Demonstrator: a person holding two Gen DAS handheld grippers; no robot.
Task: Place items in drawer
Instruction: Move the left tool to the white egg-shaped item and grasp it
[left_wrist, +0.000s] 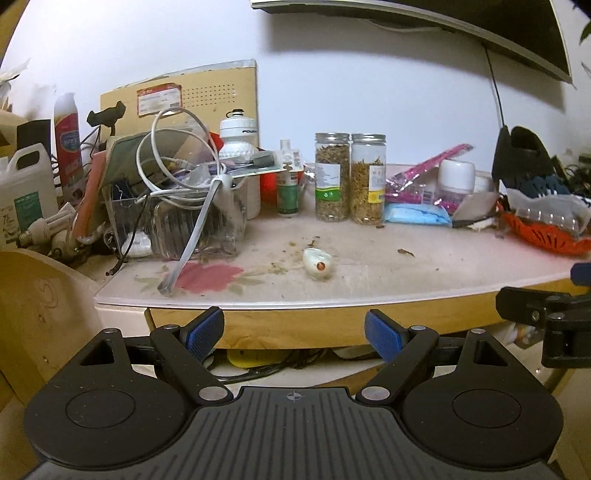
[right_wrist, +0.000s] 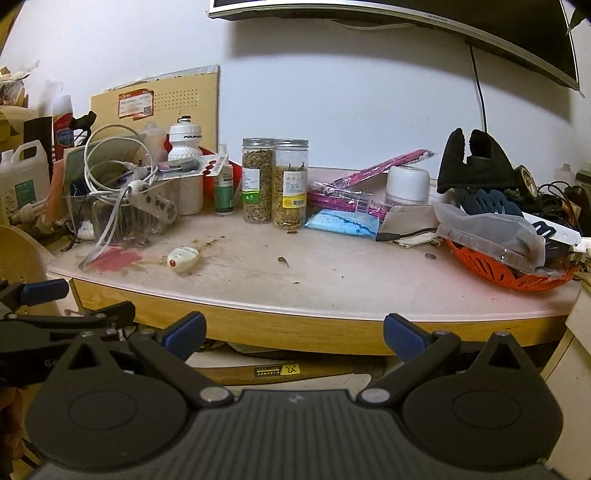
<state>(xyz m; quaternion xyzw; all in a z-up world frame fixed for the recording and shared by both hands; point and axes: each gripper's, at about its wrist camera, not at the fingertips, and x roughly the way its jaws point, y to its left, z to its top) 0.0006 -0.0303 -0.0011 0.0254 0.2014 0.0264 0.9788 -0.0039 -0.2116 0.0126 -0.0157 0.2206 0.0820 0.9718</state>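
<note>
A small white remote with a red button (left_wrist: 317, 263) lies on the pink tabletop (left_wrist: 406, 273); it also shows in the right wrist view (right_wrist: 183, 259). Two clear jars of dried herbs (left_wrist: 349, 177) stand behind it, also seen in the right wrist view (right_wrist: 275, 184). My left gripper (left_wrist: 294, 334) is open and empty, held in front of the table's wooden edge, below the remote. My right gripper (right_wrist: 294, 334) is open and empty, also in front of the edge, right of the left one. No drawer shows in either view.
Left clutter: clear box with white cable (left_wrist: 177, 192), white bottle (left_wrist: 238, 136), green bottle (left_wrist: 288, 184), jug (left_wrist: 26, 192). Right: blue packet (right_wrist: 343, 223), pink packet (right_wrist: 369, 184), white jar (right_wrist: 408, 184), orange basket (right_wrist: 509, 269), black mitten (right_wrist: 476, 162). Monitor overhead (right_wrist: 406, 14).
</note>
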